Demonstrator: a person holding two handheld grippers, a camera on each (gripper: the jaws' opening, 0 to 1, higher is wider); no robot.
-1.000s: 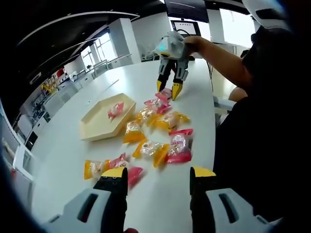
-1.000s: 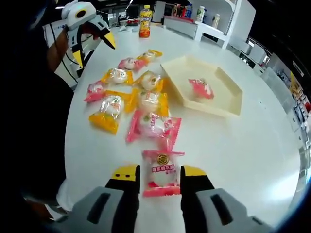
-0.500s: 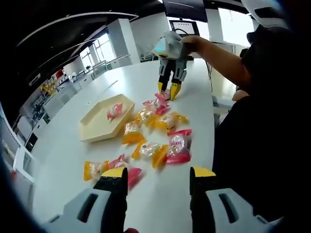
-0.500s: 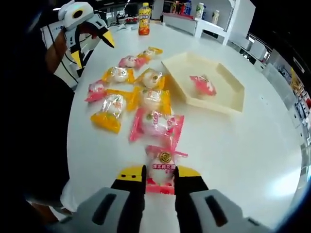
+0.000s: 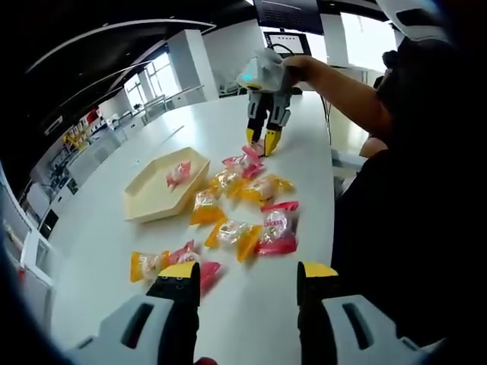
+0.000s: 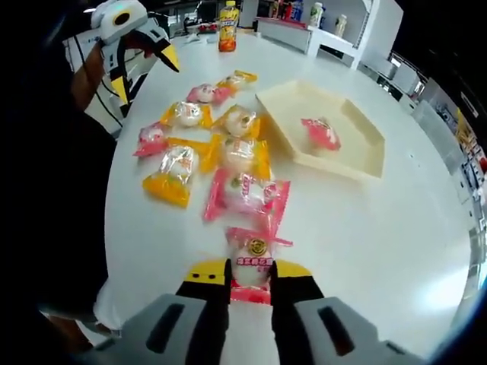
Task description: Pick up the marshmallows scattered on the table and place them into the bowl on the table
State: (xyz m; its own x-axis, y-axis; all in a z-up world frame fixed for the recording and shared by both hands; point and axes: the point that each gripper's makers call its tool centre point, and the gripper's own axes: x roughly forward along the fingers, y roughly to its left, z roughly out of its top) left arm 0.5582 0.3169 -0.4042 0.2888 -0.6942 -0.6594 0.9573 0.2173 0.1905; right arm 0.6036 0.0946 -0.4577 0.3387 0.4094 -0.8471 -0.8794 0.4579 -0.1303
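Marshmallows in pink and yellow wrappers lie scattered in a loose cluster on the white worktop (image 6: pixel 365 220), just beside a cream hexagonal bowl (image 6: pixel 358 156) that already holds one pink packet (image 6: pixel 321 133). Right claw (image 6: pixel 250 271) is pinched narrow on a pink marshmallow packet (image 6: pixel 252 258) at the near end of the cluster, jaws touching both its sides; a second pink packet (image 6: pixel 245 194) lies just beyond it, then yellow ones (image 6: pixel 173 169) toward the far side. Left claw (image 5: pixel 247 275) hangs spread wide and empty above the worktop, with a pink packet (image 5: pixel 199 268) and a yellow packet (image 5: pixel 144 264) near its left jaw. From the left gripper view the right claw shows at the far end of the cluster, held by a hand (image 5: pixel 293 67); a dark-clothed body crowds the worktop edge. An orange bottle (image 6: pixel 227 28) stands at the far end, well apart, with shelving and more bottles behind.
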